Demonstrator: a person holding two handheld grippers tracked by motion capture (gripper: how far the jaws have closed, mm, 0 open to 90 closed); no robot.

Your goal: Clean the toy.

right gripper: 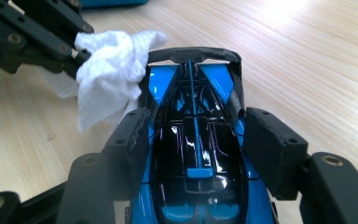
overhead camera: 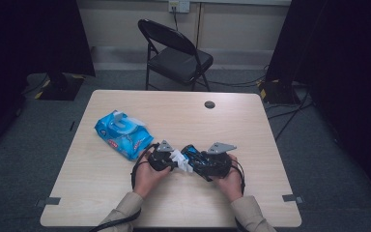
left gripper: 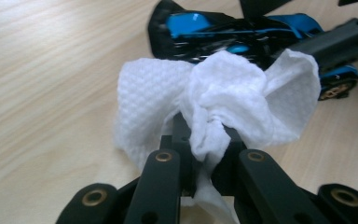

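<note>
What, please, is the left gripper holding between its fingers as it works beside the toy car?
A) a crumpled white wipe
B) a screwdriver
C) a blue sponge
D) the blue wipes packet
A: in the left gripper view, the left gripper is shut on a crumpled white wipe, bunched between its fingers, next to the blue and black toy car that the right gripper clamps by its sides.

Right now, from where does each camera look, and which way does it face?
High view: above the near table edge, facing forward and down; forearms, both hands show.
Left gripper view: on the left gripper, facing the wipe and toy car; its jaws show.
Right gripper view: on the right gripper, facing along the car; its jaws show.
All share car and wipe.
</note>
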